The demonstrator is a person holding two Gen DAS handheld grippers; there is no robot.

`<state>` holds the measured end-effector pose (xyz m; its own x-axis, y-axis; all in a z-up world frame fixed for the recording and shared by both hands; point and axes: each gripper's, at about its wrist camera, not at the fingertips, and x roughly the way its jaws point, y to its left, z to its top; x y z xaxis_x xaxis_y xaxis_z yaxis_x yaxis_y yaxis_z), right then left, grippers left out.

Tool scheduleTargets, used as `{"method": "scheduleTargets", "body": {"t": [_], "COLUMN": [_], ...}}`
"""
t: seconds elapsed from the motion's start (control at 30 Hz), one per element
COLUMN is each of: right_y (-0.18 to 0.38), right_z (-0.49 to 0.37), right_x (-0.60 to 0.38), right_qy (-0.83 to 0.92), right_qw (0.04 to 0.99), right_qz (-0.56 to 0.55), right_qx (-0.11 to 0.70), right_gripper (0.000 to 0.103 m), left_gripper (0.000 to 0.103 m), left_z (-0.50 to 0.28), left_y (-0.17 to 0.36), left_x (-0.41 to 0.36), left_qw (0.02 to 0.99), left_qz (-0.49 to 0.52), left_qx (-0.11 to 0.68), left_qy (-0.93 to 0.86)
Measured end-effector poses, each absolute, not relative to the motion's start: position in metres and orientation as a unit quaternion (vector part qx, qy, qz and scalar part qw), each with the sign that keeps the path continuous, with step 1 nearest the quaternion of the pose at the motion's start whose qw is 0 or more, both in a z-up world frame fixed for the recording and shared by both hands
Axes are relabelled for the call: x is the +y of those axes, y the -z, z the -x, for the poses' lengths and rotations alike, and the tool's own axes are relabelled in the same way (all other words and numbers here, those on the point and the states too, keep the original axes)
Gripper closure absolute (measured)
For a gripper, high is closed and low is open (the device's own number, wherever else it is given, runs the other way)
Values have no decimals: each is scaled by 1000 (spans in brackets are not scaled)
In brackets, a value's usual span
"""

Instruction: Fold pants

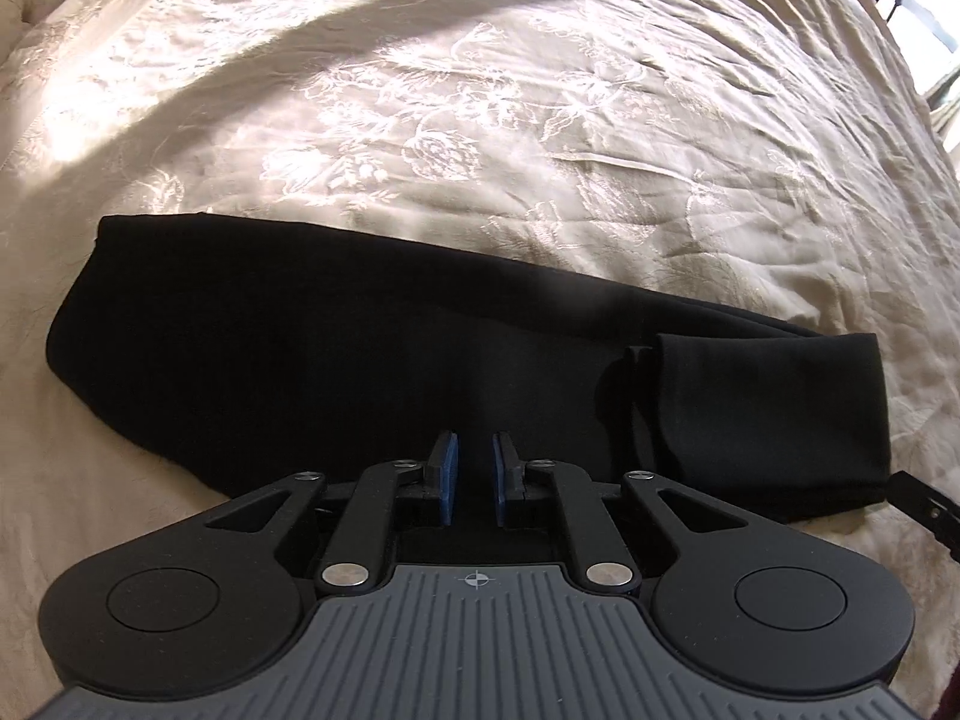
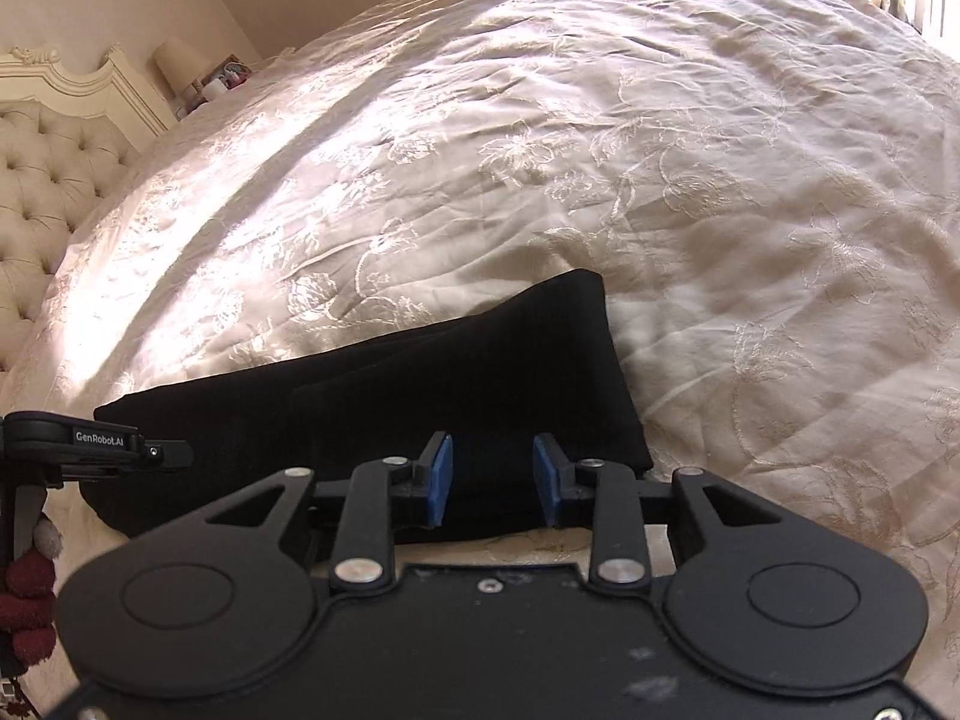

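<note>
Black pants (image 1: 336, 360) lie folded lengthwise into a long strip on the cream bedspread (image 1: 480, 120). One end is turned back over the strip at the right (image 1: 774, 414). My left gripper (image 1: 476, 456) hovers over the strip's near edge with a narrow gap between its blue pads, holding nothing. In the right wrist view the pants (image 2: 480, 372) lie just ahead. My right gripper (image 2: 492, 468) is open over the turned-back end's near edge, empty. The left gripper's side (image 2: 90, 444) shows at the left in that view.
A tufted cream headboard (image 2: 42, 180) stands at the far left. A lamp (image 2: 180, 66) and small items sit beside it. A window (image 1: 924, 30) lies past the bed's far right edge. Dark red fabric (image 2: 27, 606) hangs at the lower left.
</note>
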<state>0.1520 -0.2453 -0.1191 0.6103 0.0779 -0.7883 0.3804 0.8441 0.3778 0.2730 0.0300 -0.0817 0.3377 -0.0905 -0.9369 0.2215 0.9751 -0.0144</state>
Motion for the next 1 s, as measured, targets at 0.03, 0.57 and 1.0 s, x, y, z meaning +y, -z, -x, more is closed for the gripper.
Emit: {"method": "scheduleTargets", "body": {"t": [0.03, 0.57, 1.0], "right_y": [119, 129, 129], "right_z": [-152, -160, -236], "right_x": [-239, -96, -1], "right_qy": [81, -66, -15], "right_qw": [859, 836, 850], "right_qz": [-265, -232, -202], "right_qx": [430, 493, 486], "right_gripper": [70, 94, 96], "left_gripper": [91, 91, 91], "left_z": [-266, -237, -294], "left_y": [80, 101, 113], "left_x": [39, 146, 220], "left_qw": [816, 795, 791], "left_qz": [-62, -54, -59], "left_qx": [569, 601, 601], "left_qy": [88, 58, 98]}}
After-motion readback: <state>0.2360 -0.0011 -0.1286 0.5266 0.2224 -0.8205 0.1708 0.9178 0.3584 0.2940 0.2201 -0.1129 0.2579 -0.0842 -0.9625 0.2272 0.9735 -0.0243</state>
